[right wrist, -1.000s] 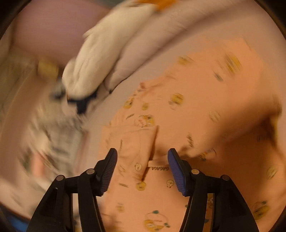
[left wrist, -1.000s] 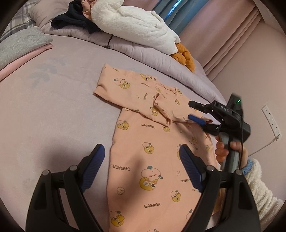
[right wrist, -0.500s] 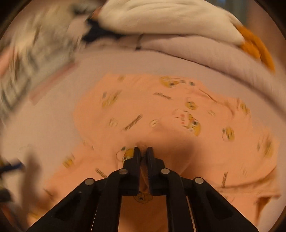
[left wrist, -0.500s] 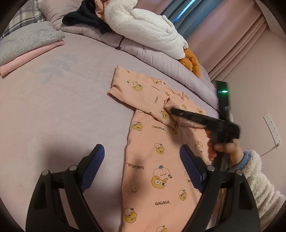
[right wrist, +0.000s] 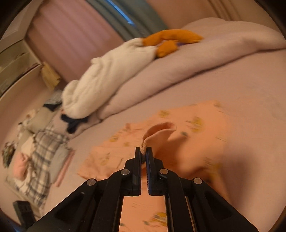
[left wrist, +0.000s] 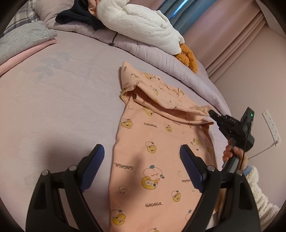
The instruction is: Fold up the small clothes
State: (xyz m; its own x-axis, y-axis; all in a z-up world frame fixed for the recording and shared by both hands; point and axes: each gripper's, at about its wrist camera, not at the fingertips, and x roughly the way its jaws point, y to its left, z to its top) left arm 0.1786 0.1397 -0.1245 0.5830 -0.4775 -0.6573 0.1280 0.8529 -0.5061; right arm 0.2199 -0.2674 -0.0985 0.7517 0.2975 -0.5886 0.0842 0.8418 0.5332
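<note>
A small peach garment with yellow cartoon prints (left wrist: 153, 142) lies on the lilac bed. My right gripper (right wrist: 143, 151) is shut on the cuff of its sleeve (right wrist: 155, 130) and holds it lifted across the body toward the right; it also shows in the left wrist view (left wrist: 211, 113). My left gripper (left wrist: 142, 157) is open and empty, hovering above the lower part of the garment, one finger on each side of it.
A white plush goose with orange feet (left wrist: 143, 23) lies on a rolled lilac duvet (left wrist: 160, 58) at the back. Folded grey and pink clothes (left wrist: 23, 42) sit far left. A dark garment (left wrist: 78, 16) lies behind. A wall socket (left wrist: 271, 125) is at the right.
My right gripper closed on the sleeve cuff and pulled the sleeve up and over to the right. The left gripper stayed open and drifted a little over the garment.
</note>
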